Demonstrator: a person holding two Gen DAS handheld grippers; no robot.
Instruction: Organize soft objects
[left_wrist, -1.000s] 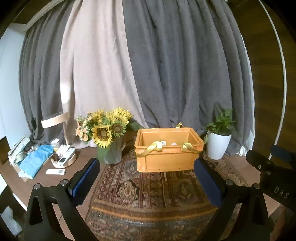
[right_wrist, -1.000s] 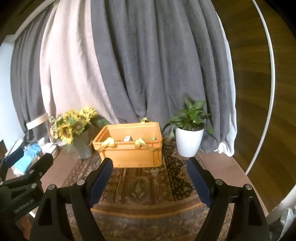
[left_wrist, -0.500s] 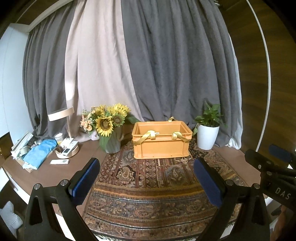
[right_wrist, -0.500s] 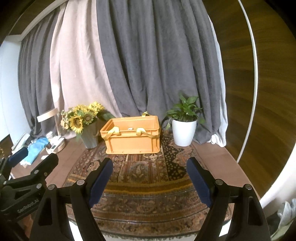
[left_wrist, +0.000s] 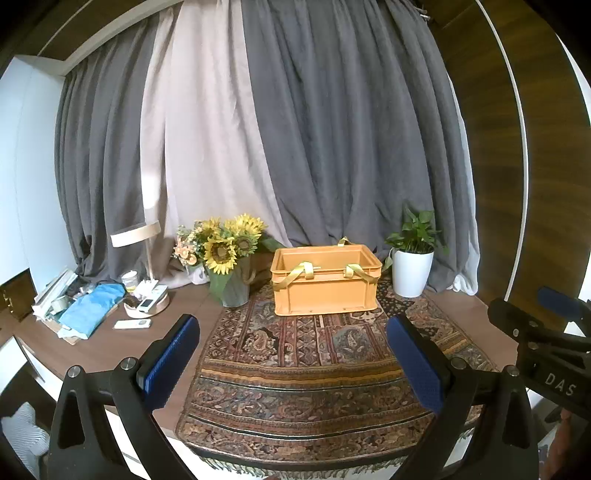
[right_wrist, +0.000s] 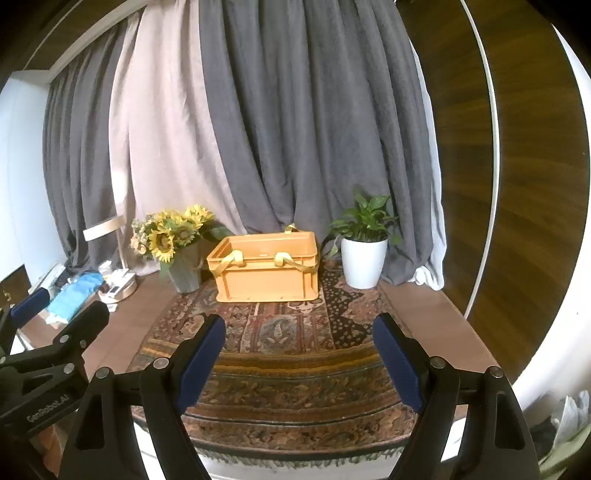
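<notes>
Two grippers, both empty. Left gripper (left_wrist: 293, 363): blue pads spread wide, nothing between them, held over the near edge of the rug (left_wrist: 317, 369). Right gripper (right_wrist: 299, 362): same, pads wide apart, nothing held, also above the rug's near edge.

One orange crate (left_wrist: 325, 282) sits on the rug well ahead of both pairs of fingers, roughly centred between the left gripper's pads, slightly left of centre in the right wrist view. Two yellow straps (left_wrist: 301, 273) drape over its front rim; a third yellow loop (left_wrist: 343, 242) shows at the back rim. Crate contents can't be made out.

One sunflower bouquet (left_wrist: 225, 247) in a grey vase (left_wrist: 234, 291), ahead and left of the fingers, just beside the crate. One potted plant in a white pot (left_wrist: 412, 273), ahead and right, near the crate's other side. One blue cloth bundle (left_wrist: 92, 308) far left on the wooden table (left_wrist: 110, 343), near one lamp (left_wrist: 136, 232) and one white remote (left_wrist: 132, 324).
</notes>
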